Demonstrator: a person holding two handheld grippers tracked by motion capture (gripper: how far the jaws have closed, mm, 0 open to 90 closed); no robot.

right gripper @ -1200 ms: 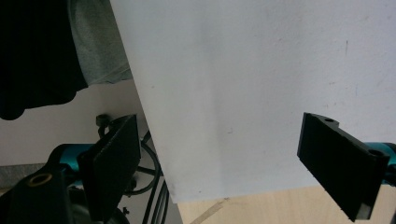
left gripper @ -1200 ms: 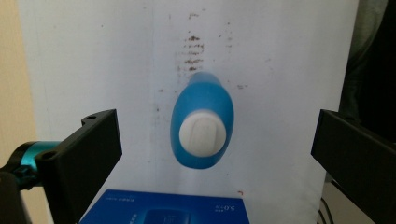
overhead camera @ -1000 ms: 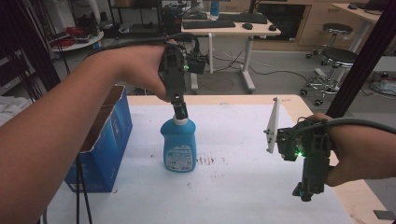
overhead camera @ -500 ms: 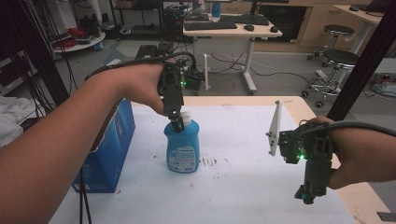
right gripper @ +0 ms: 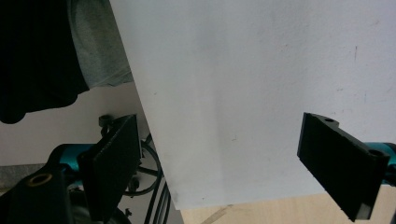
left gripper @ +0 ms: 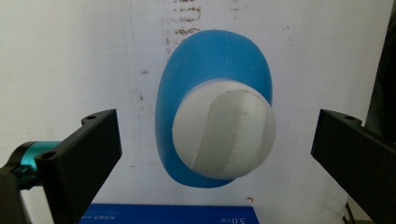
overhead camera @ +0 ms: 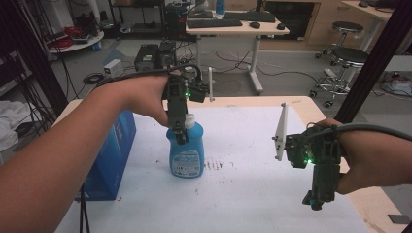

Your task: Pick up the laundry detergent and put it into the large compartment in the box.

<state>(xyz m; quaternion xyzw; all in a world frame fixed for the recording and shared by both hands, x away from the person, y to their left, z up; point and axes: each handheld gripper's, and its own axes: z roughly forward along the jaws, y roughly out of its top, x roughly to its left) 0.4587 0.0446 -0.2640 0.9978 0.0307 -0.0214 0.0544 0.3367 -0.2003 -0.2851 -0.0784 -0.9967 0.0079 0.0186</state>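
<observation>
Two grippers show in the high view: the left gripper (overhead camera: 180, 138) hangs over the blue bottle (overhead camera: 185, 150), standing mid-table beside a blue box (overhead camera: 109, 155). The right gripper (overhead camera: 316, 200) waits near the right edge. Left gripper view: jaws apart around the white cap (left gripper: 224, 128), grabbing not yet done. Right gripper view: jaws apart over bare table (right gripper: 261, 70).

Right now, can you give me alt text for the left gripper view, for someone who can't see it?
Seen from above, a blue bottle with a white cap stands on a white table, centred between the left gripper's two black jaws, which are open wide and clear of it. A blue box edge shows along the bottom.
</observation>
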